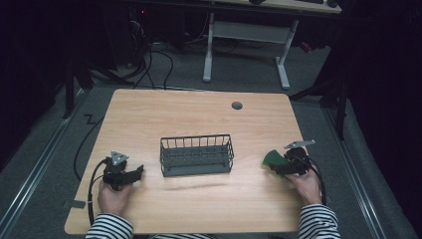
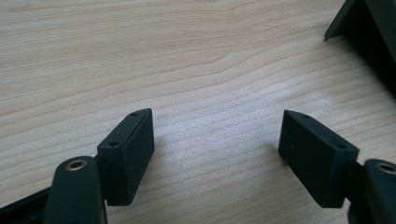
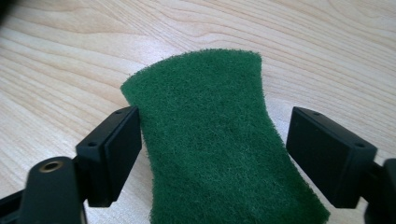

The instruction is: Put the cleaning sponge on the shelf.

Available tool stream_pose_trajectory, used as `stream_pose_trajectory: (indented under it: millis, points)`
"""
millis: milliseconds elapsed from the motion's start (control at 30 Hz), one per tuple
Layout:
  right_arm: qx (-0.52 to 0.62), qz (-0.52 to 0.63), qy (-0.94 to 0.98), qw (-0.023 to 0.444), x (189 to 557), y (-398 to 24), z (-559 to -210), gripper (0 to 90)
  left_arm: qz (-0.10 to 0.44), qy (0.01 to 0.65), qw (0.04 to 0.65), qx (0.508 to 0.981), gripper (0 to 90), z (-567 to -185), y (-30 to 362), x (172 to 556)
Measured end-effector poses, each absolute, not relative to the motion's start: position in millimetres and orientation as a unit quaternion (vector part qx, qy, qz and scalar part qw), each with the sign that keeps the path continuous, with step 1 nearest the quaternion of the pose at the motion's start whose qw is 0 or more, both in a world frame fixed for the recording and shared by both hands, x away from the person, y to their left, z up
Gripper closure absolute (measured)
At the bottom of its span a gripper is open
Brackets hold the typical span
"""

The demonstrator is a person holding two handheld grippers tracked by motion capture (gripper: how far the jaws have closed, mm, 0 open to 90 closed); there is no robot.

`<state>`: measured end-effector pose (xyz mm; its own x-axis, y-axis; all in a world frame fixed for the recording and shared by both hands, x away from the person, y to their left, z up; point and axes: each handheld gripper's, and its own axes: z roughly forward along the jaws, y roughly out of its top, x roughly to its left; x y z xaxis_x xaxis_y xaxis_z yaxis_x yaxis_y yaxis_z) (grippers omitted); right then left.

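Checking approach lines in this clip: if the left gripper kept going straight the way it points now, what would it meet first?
Probably the wire basket. The left gripper points across the table toward the basket's near left end, with bare wood between. Its own view puts the basket's corner off to one side, so it may only clip that end.

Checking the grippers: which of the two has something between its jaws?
The right gripper: a green scouring pad lies between its open jaws. The left gripper has bare table between its own.
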<state>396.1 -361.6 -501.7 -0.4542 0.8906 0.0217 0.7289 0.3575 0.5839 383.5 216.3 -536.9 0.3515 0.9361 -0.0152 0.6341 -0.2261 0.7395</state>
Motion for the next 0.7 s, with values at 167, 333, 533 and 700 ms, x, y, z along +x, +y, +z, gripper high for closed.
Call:
stream_pose_trajectory:
  millis: [167,333,533,700]
  points:
    - [0.494,0.264,0.814,0.155,395.2,-360.1,-501.7,21.8,0.225,0.523,0.337,0.75,27.3,-537.0,216.2,383.5]
    - [0.486,0.263,0.818,0.158,392.7,-360.3,-501.1,25.2,0.226,0.525,0.337,0.749,27.3,-537.1,215.8,383.6]
    - [0.482,0.262,0.819,0.166,389.3,-359.4,-499.9,29.6,0.226,0.526,0.336,0.748,27.3,-537.1,215.5,383.6]
    - [0.485,0.263,0.817,0.168,386.9,-358.9,-499.9,30.2,0.227,0.526,0.336,0.748,27.3,-537.1,215.5,383.6]
